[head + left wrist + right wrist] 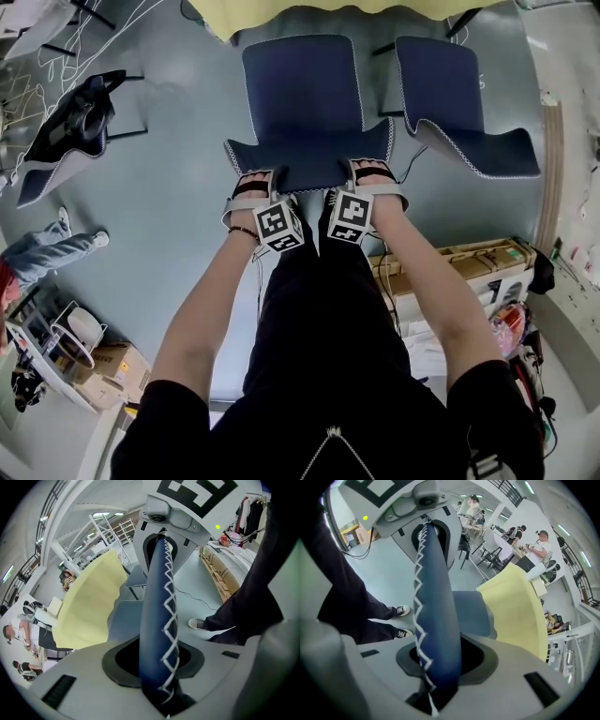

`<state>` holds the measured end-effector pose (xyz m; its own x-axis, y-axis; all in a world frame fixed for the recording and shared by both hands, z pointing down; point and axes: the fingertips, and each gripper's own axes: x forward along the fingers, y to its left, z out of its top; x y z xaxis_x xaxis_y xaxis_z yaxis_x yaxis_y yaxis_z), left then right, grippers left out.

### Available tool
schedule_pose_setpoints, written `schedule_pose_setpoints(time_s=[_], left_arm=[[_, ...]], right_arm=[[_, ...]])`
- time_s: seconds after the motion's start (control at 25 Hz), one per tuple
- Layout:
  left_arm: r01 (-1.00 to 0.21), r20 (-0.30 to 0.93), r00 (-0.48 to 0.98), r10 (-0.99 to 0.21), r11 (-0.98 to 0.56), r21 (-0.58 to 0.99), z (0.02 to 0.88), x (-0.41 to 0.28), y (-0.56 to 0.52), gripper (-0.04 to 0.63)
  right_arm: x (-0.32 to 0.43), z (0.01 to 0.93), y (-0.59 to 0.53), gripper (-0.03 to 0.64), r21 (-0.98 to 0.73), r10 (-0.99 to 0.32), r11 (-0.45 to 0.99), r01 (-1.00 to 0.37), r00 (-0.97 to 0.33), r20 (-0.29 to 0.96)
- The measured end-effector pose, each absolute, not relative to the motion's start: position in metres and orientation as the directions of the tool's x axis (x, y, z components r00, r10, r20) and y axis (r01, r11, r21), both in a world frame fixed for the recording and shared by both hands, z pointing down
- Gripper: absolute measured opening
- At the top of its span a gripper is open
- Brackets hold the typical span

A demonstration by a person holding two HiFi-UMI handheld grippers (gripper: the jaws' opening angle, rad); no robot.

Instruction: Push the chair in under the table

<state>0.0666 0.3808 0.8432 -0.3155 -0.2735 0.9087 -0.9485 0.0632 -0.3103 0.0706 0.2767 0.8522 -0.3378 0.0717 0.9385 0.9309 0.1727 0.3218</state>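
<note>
A dark blue chair (302, 89) with white zigzag stitching stands before me, its seat toward the yellow table (356, 7). Both grippers clamp the top edge of its backrest (314, 173) from above. My left gripper (258, 187) holds the edge's left part, my right gripper (375, 178) the right part. In the left gripper view the stitched edge (159, 611) runs from my left gripper (157, 672) up to the right gripper (161, 541). In the right gripper view the same edge (433, 602) fills my right gripper (436, 667), with the table (515, 606) beyond.
A second blue chair (459, 103) stands close on the right, and a third (70, 131) lies off to the left. Cardboard boxes (469, 267) sit at my right side. A seated person's legs (47, 253) show at the left. Grey floor (178, 187) surrounds the chairs.
</note>
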Motion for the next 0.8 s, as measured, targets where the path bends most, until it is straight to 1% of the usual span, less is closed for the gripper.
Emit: schedule_pose_setpoints(time_s=[0.8], left_arm=[[-0.946,0.903,-0.325,-0.281,0.094,-0.311,0.843,-0.027,0.363,0.126]], right_arm=[[-0.027,0.852,0.261,0.121,0.321,0.083,0.164,0.933,-0.338,0.938]])
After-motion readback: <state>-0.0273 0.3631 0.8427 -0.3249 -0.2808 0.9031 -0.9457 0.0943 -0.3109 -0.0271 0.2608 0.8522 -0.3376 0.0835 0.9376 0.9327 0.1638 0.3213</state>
